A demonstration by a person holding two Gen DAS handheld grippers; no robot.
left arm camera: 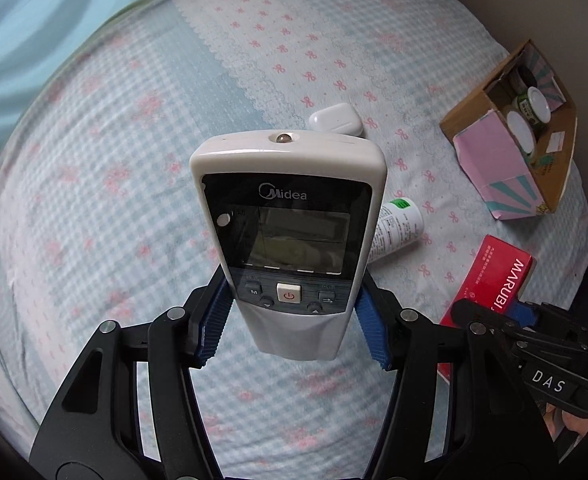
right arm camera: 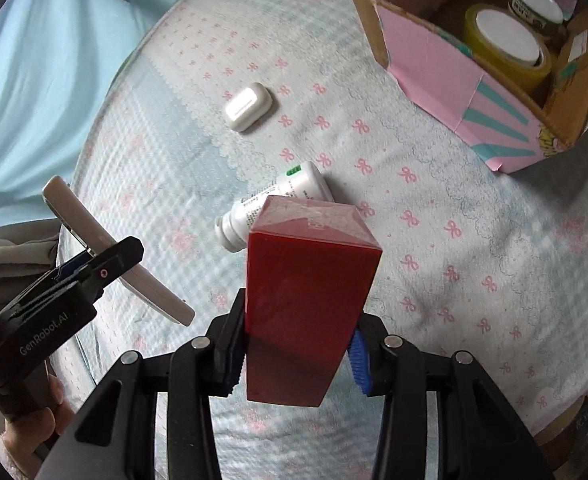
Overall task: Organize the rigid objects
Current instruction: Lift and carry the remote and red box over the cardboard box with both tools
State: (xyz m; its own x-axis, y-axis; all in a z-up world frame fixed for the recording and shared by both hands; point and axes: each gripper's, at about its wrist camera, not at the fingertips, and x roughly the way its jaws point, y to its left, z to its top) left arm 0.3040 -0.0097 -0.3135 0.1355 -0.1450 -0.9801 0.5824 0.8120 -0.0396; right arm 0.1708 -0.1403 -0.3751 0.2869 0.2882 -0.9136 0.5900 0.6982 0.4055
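My left gripper point(left arm camera: 294, 312) is shut on a white Midea remote control point(left arm camera: 289, 236) and holds it above the bed; the remote also shows in the right wrist view point(right arm camera: 113, 252), with the left gripper point(right arm camera: 93, 268) around it. My right gripper point(right arm camera: 298, 352) is shut on a red MARUBI box point(right arm camera: 306, 300), which also shows in the left wrist view point(left arm camera: 494, 280). A white bottle point(right arm camera: 273, 204) lies on its side on the bed, just beyond the red box; the left wrist view shows it too point(left arm camera: 394, 232). A white earbud case point(right arm camera: 247, 106) lies farther off point(left arm camera: 336, 119).
An open cardboard box with a pink flap point(right arm camera: 446, 60) stands at the far right of the bed, holding a roll of yellow tape point(right arm camera: 506, 48) and small jars point(right arm camera: 534, 0). It shows in the left wrist view too point(left arm camera: 490, 152). The bedspread point(left arm camera: 93, 200) is checked with pink bows.
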